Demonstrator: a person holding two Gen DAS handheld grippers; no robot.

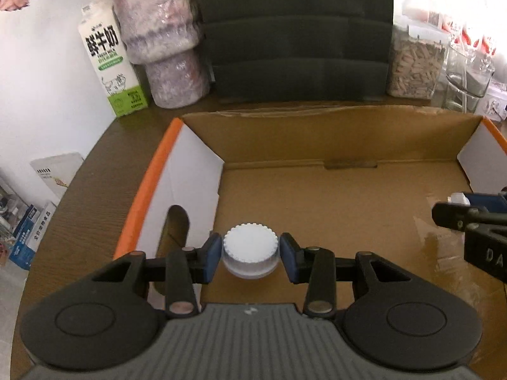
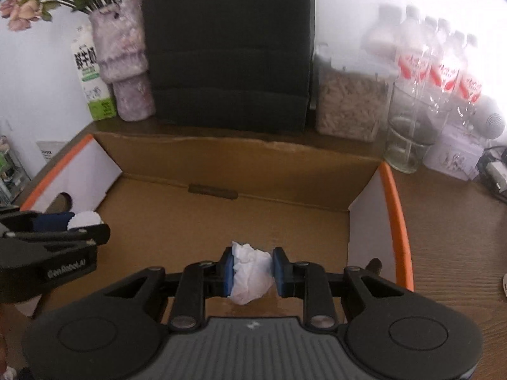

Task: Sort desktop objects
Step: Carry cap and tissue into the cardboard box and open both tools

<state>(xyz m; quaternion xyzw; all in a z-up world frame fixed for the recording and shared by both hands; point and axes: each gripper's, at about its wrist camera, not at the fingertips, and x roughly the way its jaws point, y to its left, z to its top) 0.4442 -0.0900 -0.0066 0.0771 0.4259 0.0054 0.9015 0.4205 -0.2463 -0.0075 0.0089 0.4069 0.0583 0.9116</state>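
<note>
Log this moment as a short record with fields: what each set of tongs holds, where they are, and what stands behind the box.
left tongs: shut on white ridged bottle cap
right tongs: shut on crumpled white tissue
position: both held above the open cardboard box, nothing visible on its floor
box detail: orange rims on the side walls, hand hole in the left wall
behind box, left: milk carton, mottled purple vase with flowers
behind box, centre: dark organiser
behind box, right: jar of pale pellets, empty glass, water bottles
</note>
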